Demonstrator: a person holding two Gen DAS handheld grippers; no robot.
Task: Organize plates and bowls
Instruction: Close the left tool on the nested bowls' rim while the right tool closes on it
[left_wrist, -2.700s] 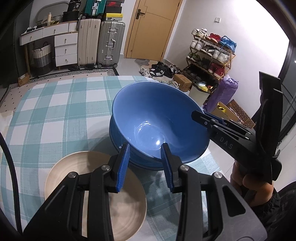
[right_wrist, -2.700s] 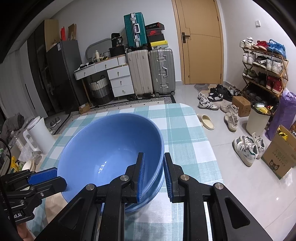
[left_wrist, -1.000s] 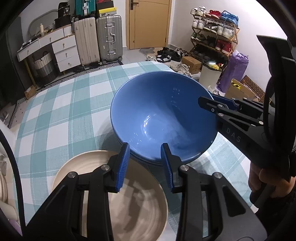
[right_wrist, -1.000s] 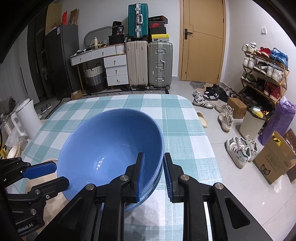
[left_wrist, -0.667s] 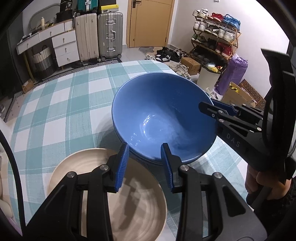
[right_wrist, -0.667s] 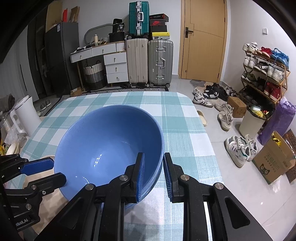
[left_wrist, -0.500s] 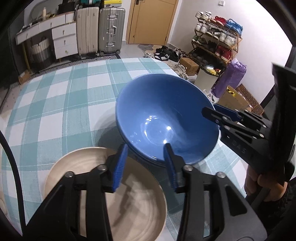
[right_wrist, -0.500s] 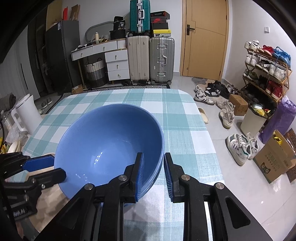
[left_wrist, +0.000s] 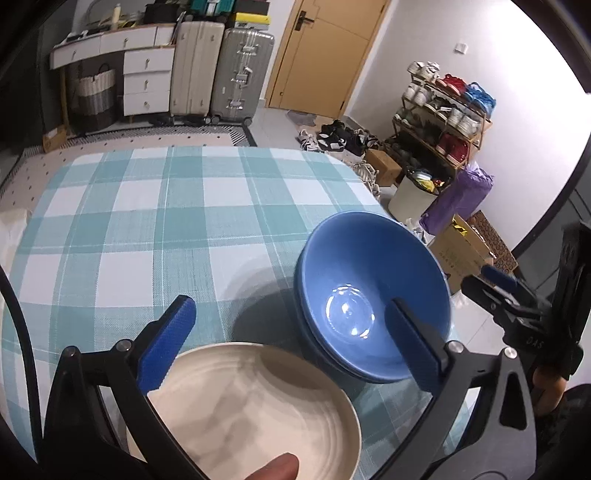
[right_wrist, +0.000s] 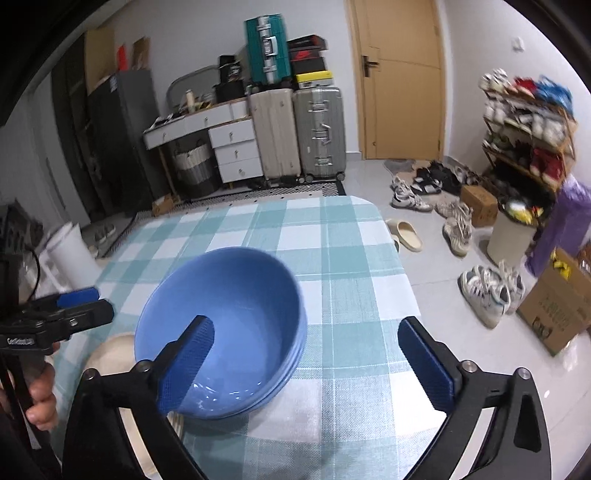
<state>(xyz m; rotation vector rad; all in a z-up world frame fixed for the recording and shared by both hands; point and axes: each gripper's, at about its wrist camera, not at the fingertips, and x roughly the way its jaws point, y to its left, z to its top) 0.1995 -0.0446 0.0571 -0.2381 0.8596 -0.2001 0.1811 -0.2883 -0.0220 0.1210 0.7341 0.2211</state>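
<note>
Opening wide, the left gripper (left_wrist: 291, 343) and right gripper (right_wrist: 306, 362) grip nothing. Stacked glossy blue ceramic bowls (left_wrist: 373, 295) sit at right of centre in the left view, beside a round cream plate (left_wrist: 258, 410) at bottom.

Both wrist cams look down close, sharing blue bowls (left_wrist: 373, 295) (right_wrist: 221, 317).

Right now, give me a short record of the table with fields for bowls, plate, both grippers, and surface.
bowls: blue bowls, nested in a stack, upright on the cloth
plate: cream plate, beside the stack, near the table's front edge
left gripper: jaws opening, nothing pressed between them
right gripper: jaws opening, pads off the bowl rim
surface: teal checked tablecloth
</note>
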